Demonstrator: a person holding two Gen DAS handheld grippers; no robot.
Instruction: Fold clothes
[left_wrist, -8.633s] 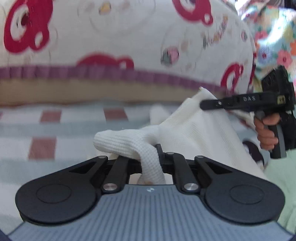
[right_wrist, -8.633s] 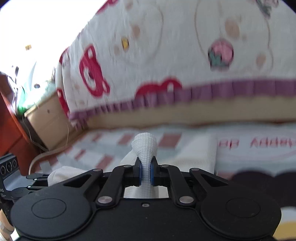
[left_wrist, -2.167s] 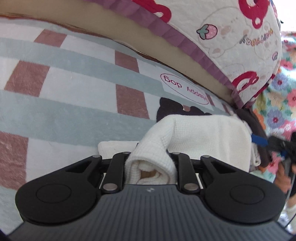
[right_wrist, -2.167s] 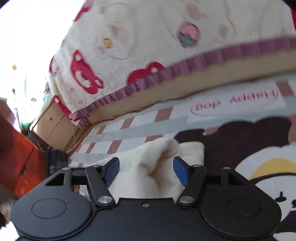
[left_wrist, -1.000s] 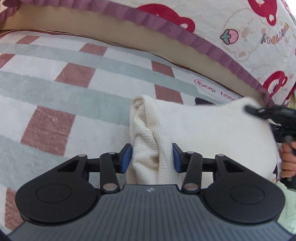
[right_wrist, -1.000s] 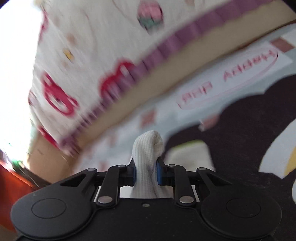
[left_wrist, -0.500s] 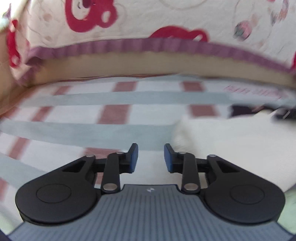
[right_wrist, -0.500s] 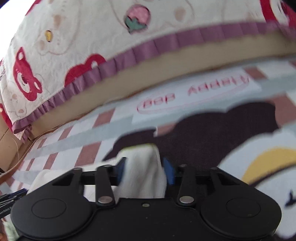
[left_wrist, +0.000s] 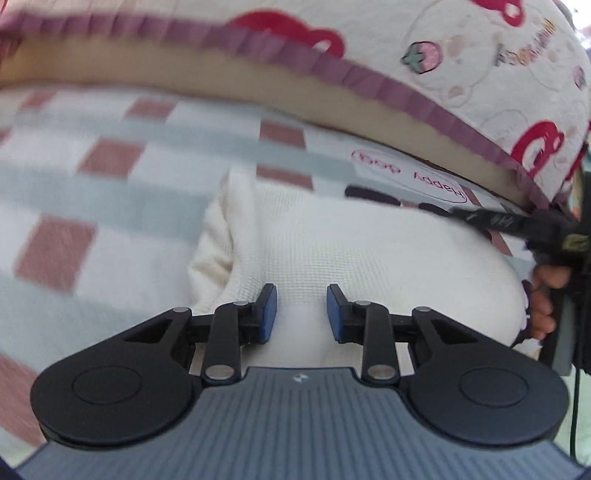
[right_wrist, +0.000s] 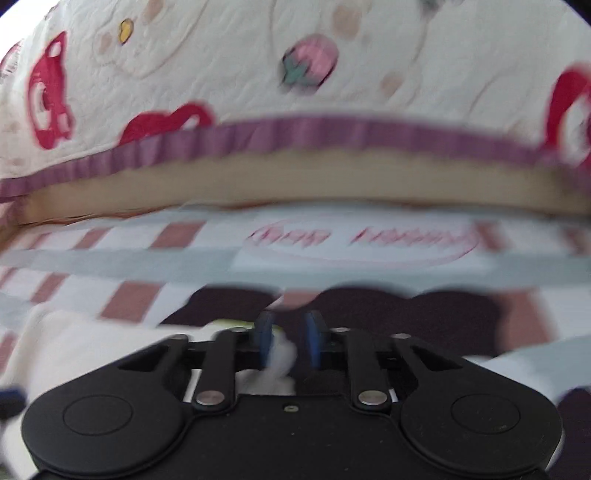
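Observation:
A cream waffle-knit garment (left_wrist: 351, 258) lies folded in a thick bundle on the checked rug (left_wrist: 110, 184). My left gripper (left_wrist: 301, 314) hovers open over the bundle's near edge, blue pads apart and nothing between them. My right gripper (left_wrist: 458, 214) reaches in at the bundle's far right edge, held by a hand (left_wrist: 543, 295). In the blurred right wrist view the right gripper (right_wrist: 286, 343) has its blue pads close together with a bit of white cloth (right_wrist: 282, 363) between them. The rest of the garment (right_wrist: 74, 343) spreads to the left.
A bed with a bear-and-strawberry quilt (left_wrist: 443, 55) and purple frill rises just behind the rug (right_wrist: 147, 258). The rug shows a "Happy dog" label (right_wrist: 362, 240) and a dark cartoon patch (right_wrist: 406, 314) beside the garment.
The left gripper swung right, back over the bundle, and stays open. The right gripper's pads came closer together around a bit of cloth, and it turned toward the bed.

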